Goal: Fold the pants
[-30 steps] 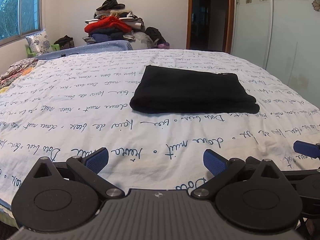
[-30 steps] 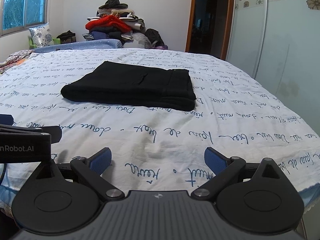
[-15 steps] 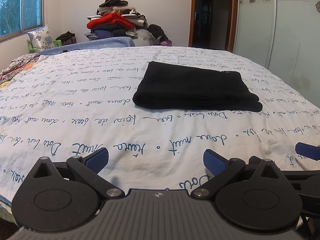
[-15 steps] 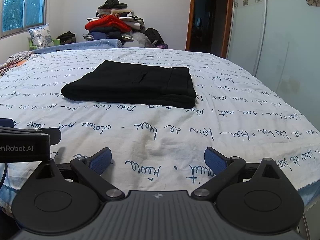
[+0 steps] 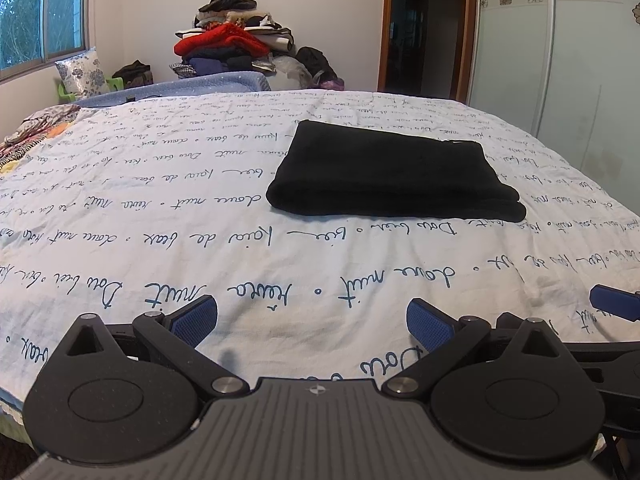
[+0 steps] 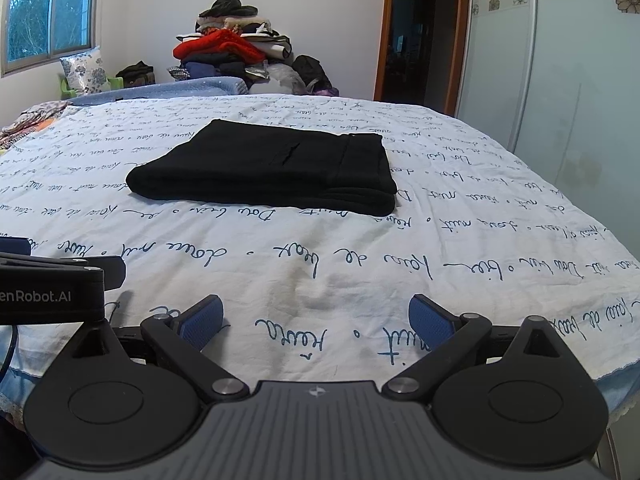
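The black pants (image 5: 394,174) lie folded into a flat rectangle in the middle of the bed; they also show in the right wrist view (image 6: 272,168). My left gripper (image 5: 312,320) is open and empty above the near edge of the bed, well short of the pants. My right gripper (image 6: 316,318) is open and empty, also near the bed's front edge, to the right of the left one. A blue fingertip of the right gripper (image 5: 614,306) shows at the right edge of the left wrist view.
The bed has a white sheet with blue script (image 5: 160,184). A pile of clothes (image 5: 236,44) stands beyond the far end. A floral pillow (image 5: 82,76) and a window are at far left. A wardrobe door (image 6: 560,60) and a doorway are at right.
Both grippers have drifted slightly, so the pants sit a little differently in view. The pants have not moved and both grippers stay open.
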Demonstrator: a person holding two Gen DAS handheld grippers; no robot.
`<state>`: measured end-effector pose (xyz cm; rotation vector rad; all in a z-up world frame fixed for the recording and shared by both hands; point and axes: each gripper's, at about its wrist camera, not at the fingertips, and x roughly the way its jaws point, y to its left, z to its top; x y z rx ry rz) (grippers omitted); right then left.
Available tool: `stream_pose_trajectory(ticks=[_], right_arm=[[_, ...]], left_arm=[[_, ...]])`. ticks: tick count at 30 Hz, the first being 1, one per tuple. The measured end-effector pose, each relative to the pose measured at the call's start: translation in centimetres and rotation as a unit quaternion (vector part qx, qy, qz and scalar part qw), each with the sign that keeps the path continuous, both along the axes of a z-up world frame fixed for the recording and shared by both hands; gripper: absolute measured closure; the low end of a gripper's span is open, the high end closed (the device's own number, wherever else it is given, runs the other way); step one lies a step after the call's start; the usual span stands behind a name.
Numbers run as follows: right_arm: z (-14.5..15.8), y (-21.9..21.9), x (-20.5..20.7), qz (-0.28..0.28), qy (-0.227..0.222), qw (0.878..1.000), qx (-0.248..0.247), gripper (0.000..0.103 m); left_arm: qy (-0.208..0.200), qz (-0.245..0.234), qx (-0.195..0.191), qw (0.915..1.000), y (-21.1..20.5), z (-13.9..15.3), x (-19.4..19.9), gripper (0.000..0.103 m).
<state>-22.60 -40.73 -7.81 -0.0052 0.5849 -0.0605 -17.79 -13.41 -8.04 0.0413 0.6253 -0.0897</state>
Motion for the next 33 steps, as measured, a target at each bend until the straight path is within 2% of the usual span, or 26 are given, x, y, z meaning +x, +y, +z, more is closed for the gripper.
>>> stream_pose_trajectory(ticks=[27, 30, 33], right_arm=[[-0.36, -0.08, 0.33, 0.012, 0.009, 1.0, 0.0, 0.003], [-0.37, -0.04, 0.37, 0.013, 0.011, 1.0, -0.001, 0.003], [-0.39, -0.03, 0.39, 0.014, 0.011, 1.0, -0.001, 0.003]], left_arm=[[0.005, -0.006, 0.001, 1.0, -0.24, -0.2, 0.06, 0.001], [0.008, -0.02, -0.014, 0.9997, -0.25, -0.04, 0.01, 0.001], [0.031, -0.03, -0.039, 0.9983, -0.11, 0.03, 0.34, 0.001]])
